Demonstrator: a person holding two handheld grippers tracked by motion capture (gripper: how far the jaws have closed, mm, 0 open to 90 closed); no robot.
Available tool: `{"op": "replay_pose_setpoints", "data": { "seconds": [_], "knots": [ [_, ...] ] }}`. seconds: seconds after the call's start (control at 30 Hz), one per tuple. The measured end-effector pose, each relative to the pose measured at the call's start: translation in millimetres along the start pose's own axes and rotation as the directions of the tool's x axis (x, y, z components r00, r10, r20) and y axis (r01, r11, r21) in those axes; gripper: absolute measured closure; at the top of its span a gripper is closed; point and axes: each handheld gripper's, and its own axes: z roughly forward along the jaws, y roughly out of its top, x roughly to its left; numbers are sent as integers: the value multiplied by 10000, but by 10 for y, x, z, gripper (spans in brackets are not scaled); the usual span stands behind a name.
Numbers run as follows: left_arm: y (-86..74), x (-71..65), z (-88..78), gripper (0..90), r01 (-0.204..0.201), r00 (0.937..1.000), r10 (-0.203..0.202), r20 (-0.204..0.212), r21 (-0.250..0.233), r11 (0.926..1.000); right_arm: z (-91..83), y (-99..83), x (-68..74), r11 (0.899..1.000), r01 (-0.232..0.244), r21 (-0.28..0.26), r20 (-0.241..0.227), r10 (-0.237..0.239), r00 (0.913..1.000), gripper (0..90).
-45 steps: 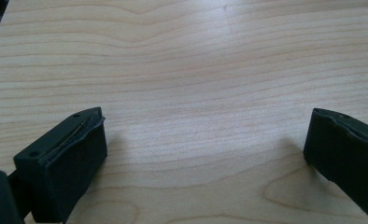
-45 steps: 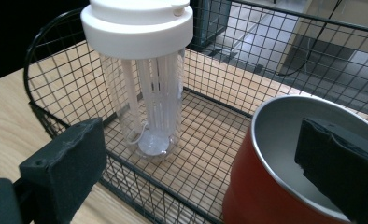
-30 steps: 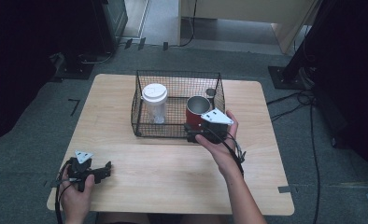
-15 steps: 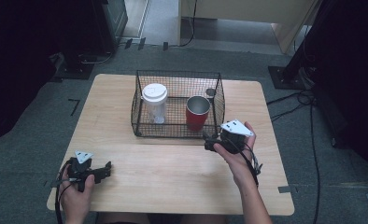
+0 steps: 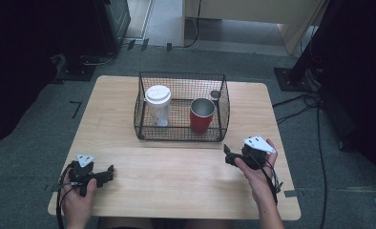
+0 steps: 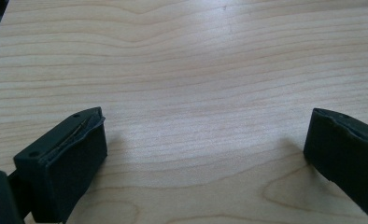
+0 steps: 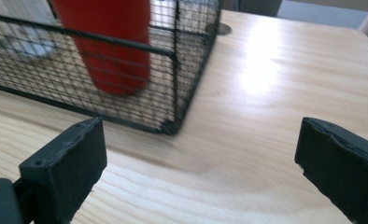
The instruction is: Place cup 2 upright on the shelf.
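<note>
A black wire basket (image 5: pixel 181 81) stands at the middle back of the wooden table (image 5: pixel 186 171). Inside it a red cup (image 5: pixel 201 115) stands upright at the right and a clear cup with a white lid (image 5: pixel 158 105) at the left. My right gripper (image 5: pixel 229 156) is held over the table to the front right of the basket, open and holding nothing. In the right gripper view the red cup (image 7: pixel 111 42) shows behind the basket's mesh corner (image 7: pixel 175 84). My left gripper (image 5: pixel 109 172) rests open near the table's front left, with bare wood between its jaws.
A small dark round object (image 5: pixel 215 94) lies just behind the basket's right side. Cables (image 5: pixel 315 109) run over the grey floor to the right of the table. Dark equipment stands at the back left and right.
My right gripper has drawn back from the red cup in the basket toward the front right of the table. The cup stays standing in the basket. The left gripper has not moved.
</note>
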Motion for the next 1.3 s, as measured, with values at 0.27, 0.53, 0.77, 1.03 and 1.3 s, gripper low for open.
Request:
{"op": "replay_pose_setpoints", "data": {
  "seconds": [0.27,0.53,0.77,1.03,1.3],
  "knots": [
    [0,1,-1,0,-21,10000,21,-4,18,10000,-84,-219,-174,9992,-338,220,401,329,9987,24],
    [-7,-13,-7,0,-72,10000,72,43,5,10000,-150,-424,-293,9972,-578,466,614,549,9966,23],
    [-8,-15,-8,0,-67,10000,67,50,6,10000,-215,-552,-411,9951,-788,590,842,737,9937,23],
    [-8,-15,-8,0,-67,10000,67,51,6,10000,-302,-670,-560,9917,-1095,674,1182,1011,9878,23],
    [-8,-14,-8,0,-81,10000,81,47,4,10000,-378,-773,-694,9891,-1250,779,1505,1123,9822,24]
  ]
}}
